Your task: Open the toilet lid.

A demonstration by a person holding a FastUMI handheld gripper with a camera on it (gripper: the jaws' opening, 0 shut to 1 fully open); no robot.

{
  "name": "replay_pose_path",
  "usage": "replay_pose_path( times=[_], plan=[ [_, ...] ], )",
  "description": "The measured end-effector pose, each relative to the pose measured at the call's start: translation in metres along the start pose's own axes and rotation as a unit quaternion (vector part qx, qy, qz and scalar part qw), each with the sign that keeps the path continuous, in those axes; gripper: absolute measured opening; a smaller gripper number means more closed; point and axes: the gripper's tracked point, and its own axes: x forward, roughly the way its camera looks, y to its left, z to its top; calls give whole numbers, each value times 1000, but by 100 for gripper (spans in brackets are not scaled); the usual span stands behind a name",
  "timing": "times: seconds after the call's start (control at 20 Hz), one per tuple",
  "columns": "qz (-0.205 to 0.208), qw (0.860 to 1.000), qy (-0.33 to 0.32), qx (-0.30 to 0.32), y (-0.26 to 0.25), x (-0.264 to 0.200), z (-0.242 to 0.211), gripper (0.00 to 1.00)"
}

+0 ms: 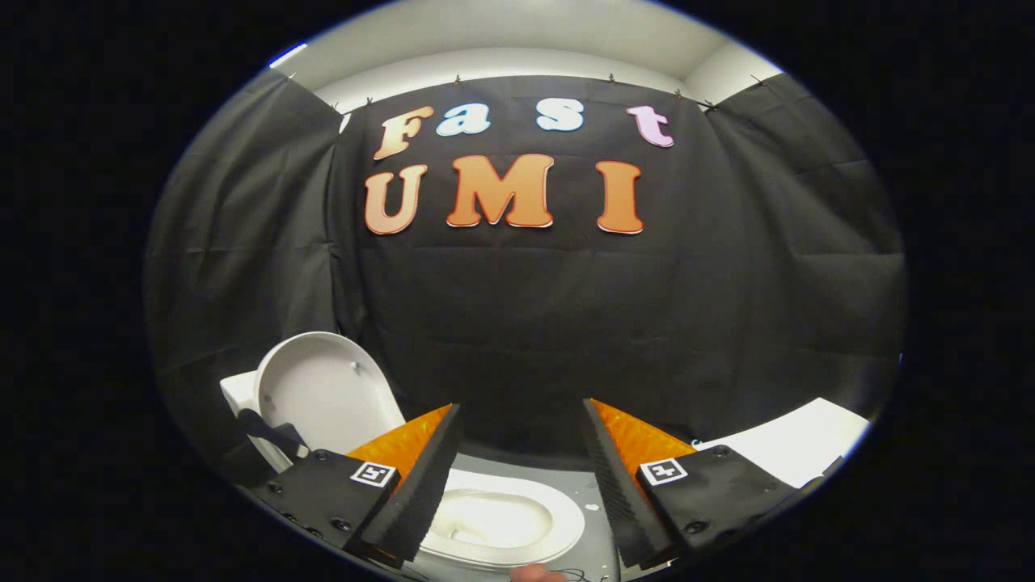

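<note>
We see the white oval plastic toilet lid [323, 392] standing upright beyond the left finger, above the white ceramic bowl [505, 521]; our gripper [521, 485] gapes empty; we judge only a clear, gentle retreat remains.

The toilet lid [323, 388] and the seat [517, 525] look like smooth, glossy hard plastic, the booth wall [566, 323] behind them is matt, creased cloth, and the open jaws of the gripper [521, 453] carry ribbed, matt pads like foam or rubber.
</note>
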Motion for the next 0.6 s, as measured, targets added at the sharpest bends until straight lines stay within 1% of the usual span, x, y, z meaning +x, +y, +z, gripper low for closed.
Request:
replay_pose_path(
  times=[0.15,0.3,0.6],
  plan=[
    [-36,999,8,5,-42,-12,-16,94],
    [-62,998,17,11,-73,-25,-32,94],
    [-86,996,41,3,-113,-47,-65,94]
  ],
)
